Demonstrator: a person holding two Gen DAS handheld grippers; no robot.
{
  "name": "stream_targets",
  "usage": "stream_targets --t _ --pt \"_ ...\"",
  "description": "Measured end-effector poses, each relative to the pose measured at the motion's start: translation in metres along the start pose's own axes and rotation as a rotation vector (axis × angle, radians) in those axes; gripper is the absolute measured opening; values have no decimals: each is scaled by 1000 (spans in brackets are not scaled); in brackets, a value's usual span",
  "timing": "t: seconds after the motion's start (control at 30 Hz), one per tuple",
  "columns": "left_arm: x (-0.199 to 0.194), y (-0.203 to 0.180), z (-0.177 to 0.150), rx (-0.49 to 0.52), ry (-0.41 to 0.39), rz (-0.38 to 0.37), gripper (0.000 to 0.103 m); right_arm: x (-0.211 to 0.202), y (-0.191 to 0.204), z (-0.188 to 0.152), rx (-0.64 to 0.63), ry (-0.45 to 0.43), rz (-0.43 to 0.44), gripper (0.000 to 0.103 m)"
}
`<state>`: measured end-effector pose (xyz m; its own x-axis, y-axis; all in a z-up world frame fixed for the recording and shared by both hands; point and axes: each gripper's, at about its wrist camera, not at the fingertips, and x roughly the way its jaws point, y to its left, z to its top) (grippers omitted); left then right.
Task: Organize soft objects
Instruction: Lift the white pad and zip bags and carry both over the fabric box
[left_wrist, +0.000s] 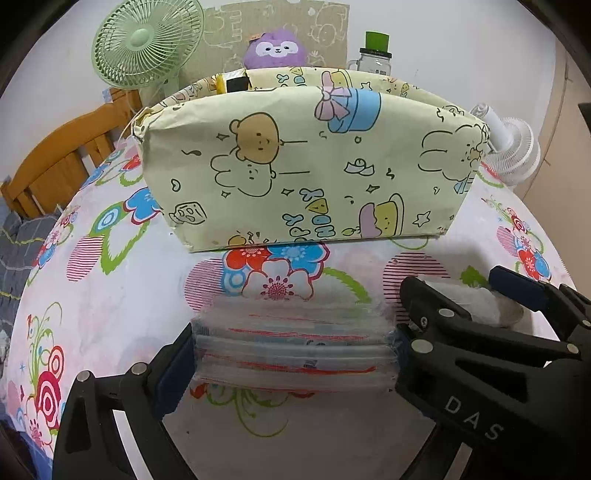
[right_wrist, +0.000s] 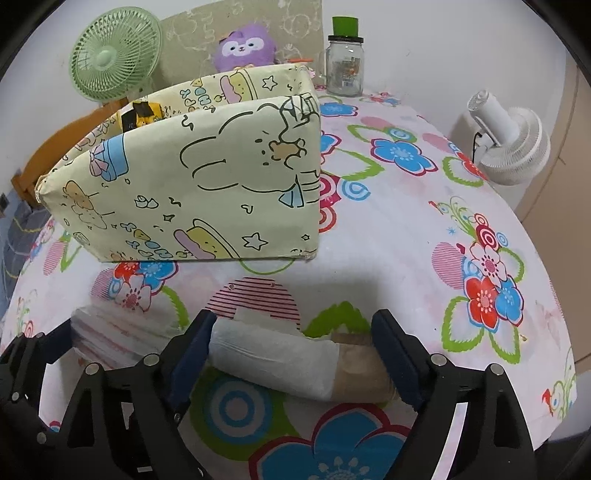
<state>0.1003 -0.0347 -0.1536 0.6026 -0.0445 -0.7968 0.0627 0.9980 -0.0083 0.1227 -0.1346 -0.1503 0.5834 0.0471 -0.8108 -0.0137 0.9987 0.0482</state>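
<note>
Meanwhile, both tools worked before the fabric bin (left_wrist: 295, 166).
Left tool (left_wrist: 291, 350) pinched a stack of clear packets (left_wrist: 291, 343); right tool (right_wrist: 291, 350) stood spread around a tissue roll (right_wrist: 280, 354) lying on the surface (right_wrist: 406, 229).

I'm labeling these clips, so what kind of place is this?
Likely a home bedroom: a table under a flowered cloth, a purple plush toy, a green desk fan, and what looks like a wooden bed frame.

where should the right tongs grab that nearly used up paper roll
Grip the nearly used up paper roll across its length, from above and the near side. It lies on its side between the right tongs, which stand open, one pad by the paper-wrapped end, the other by the bare cardboard end.
</note>
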Motion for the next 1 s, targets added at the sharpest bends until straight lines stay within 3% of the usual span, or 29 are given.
stream_targets --t 0.23,0.3,0.6,1.0 --pt "-2 -5 -2 15 -11 15 99 -7 -4 -4 18 -20 -48 55" --pt "-3 -7 -3 18 -11 12 99 -9 -4 -5 19 -23 -57 39" --pt "-6 -11 -2 26 -16 -4 99 -12 -6 -6 33 -20 -18 31" --pt "-17 -10 8 17 -44 -7 98 -22 -2 4 31 -45 -8 30"
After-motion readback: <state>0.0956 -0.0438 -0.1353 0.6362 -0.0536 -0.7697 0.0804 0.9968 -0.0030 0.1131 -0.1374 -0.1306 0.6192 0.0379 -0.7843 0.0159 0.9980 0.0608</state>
